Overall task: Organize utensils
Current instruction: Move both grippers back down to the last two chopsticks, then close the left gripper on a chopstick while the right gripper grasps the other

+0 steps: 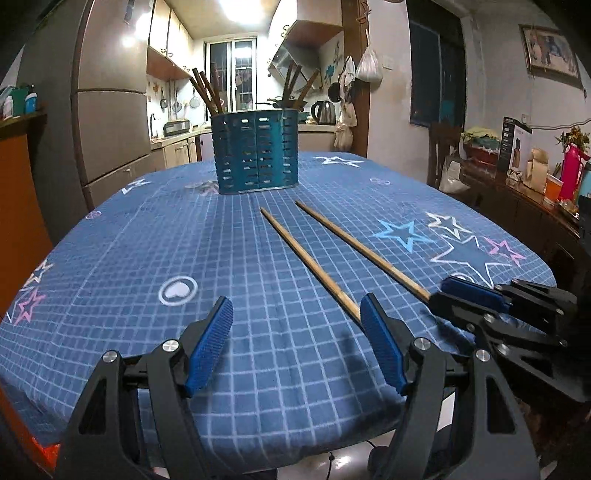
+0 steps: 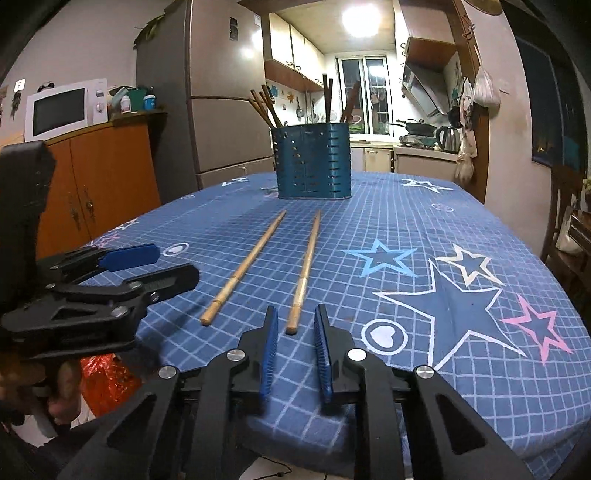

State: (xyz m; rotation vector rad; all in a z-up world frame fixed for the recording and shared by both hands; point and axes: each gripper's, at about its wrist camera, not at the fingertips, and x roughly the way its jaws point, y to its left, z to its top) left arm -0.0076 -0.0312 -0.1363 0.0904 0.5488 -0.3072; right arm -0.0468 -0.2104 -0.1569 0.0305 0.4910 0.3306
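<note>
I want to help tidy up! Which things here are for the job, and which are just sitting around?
For the job: two light chopsticks, blue holder, left gripper, right gripper.

Just around: kettle, microwave, fridge.

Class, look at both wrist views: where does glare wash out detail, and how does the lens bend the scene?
Left wrist view: ceiling light blows out white; tablecloth edges bow. Right wrist view: ceiling light glares; the refrigerator leans curved; chopsticks stay sharp.
</note>
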